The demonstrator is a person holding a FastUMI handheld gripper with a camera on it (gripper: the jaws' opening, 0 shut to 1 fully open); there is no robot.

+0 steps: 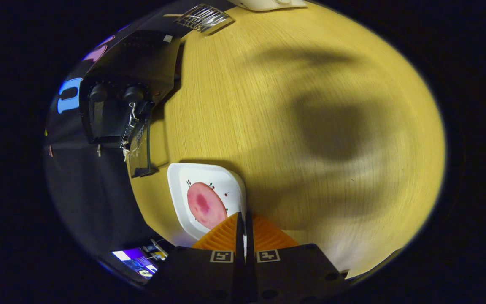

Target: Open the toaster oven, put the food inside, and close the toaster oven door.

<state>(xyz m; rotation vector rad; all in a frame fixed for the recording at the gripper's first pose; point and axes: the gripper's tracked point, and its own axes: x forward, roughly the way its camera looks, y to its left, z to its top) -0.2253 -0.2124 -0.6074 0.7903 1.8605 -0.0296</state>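
The gripper (244,219) has its fingers drawn together, only a thin slit between them, and they seem to pinch the near edge of the plate (226,179), though I cannot tell for certain that both press on it. The plate is white and squarish, and it sits on the wooden table (310,105) just ahead of the fingertips. On it lies the food (206,204), a round pink slice with a darker middle, a little left of the fingers. Farther off and to the left stands the oven (116,109), dark, with two knobs on its front. Its glass door (141,147) hangs swung out toward the plate, so I judge the opening already done. Far across the table lies a wire rack (203,17). The step in hand looks like taking up the food. Next, the plate must be carried left and away to the oven mouth, kept level so the slice does not slide, then pushed in past the door without knocking it.
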